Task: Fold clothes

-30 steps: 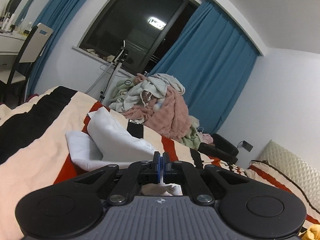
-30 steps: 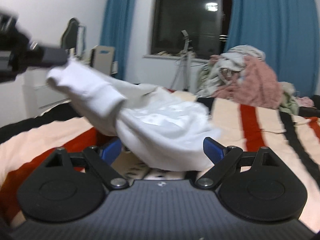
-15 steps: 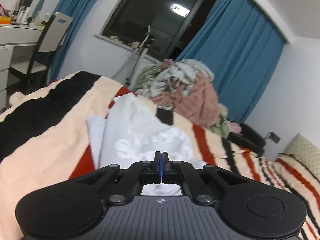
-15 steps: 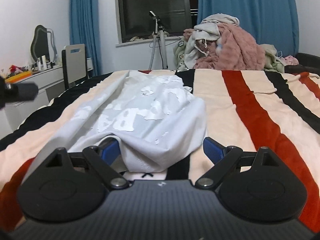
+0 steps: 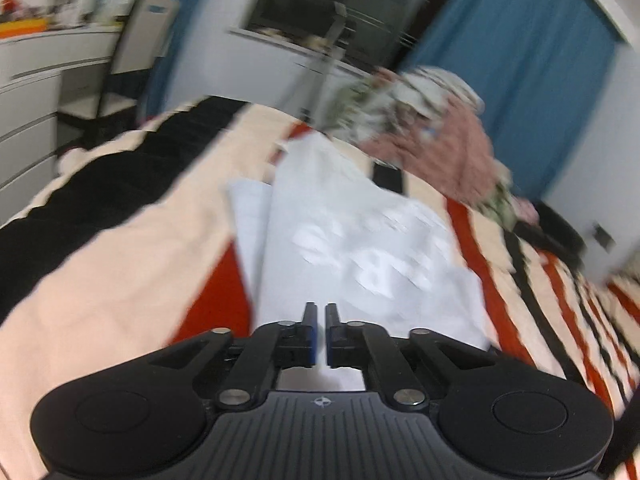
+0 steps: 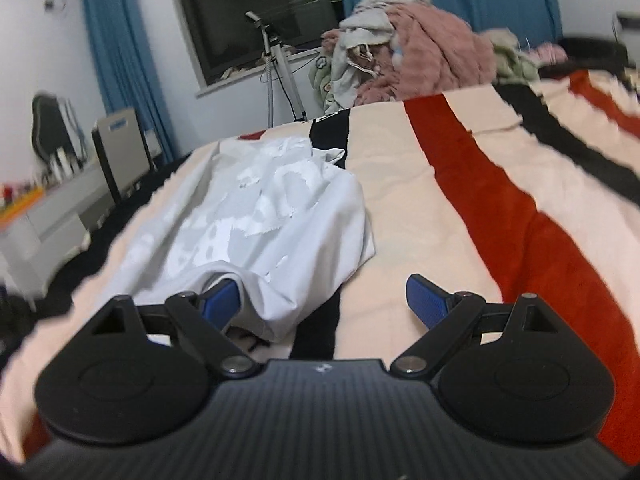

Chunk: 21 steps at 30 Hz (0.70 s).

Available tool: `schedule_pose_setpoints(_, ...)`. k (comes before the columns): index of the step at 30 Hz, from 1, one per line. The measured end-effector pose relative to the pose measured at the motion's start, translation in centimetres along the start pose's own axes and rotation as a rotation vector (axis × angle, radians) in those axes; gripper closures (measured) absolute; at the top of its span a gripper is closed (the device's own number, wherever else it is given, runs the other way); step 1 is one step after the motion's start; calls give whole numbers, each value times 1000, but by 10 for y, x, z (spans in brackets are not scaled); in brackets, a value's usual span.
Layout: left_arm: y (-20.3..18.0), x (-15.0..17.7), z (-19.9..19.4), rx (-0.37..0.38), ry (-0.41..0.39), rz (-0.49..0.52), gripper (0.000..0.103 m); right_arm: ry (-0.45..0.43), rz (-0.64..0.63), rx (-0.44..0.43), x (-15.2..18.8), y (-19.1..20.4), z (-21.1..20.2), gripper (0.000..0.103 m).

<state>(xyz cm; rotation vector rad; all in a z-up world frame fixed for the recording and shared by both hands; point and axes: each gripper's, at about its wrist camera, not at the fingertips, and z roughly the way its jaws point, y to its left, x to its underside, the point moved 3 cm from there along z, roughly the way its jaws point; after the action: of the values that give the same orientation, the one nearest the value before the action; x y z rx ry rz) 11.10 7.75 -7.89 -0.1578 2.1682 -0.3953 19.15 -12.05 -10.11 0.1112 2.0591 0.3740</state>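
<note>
A white T-shirt (image 5: 360, 240) with a cracked white print lies spread on the striped bedspread (image 5: 120, 260), one sleeve sticking out to its left. My left gripper (image 5: 319, 320) hovers at the shirt's near edge, its jaws a narrow slit apart with white cloth showing through the slit. In the right wrist view the shirt (image 6: 260, 216) lies left of centre. My right gripper (image 6: 322, 292) is open wide. The shirt's near corner drapes over its left finger (image 6: 222, 300), while the right finger sits over bare blanket (image 6: 440, 208).
A heap of unfolded laundry (image 5: 432, 120), pink and pale, sits at the bed's far end (image 6: 420, 48). A chair (image 5: 136, 40) and white drawers (image 5: 32, 92) stand to the left. Blue curtains, a dark window and a stand are behind.
The shirt went from hanging between the grippers to lying flat on the bed. The left jaws have parted slightly, and the left view is swinging. The right gripper has shifted right.
</note>
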Motion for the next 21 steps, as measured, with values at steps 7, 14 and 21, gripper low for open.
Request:
schedule_pose_setpoints(7, -69, 36, 6, 104, 76, 364, 46, 36, 175, -60, -4, -20, 4, 13)
schedule_pose_setpoints(14, -96, 59, 28, -26, 33, 574, 21, 63, 330, -110, -4, -40, 9, 13)
schedule_pose_setpoints(21, -83, 58, 44, -120, 45, 553, 84, 56, 376, -119, -5, -48, 9, 13)
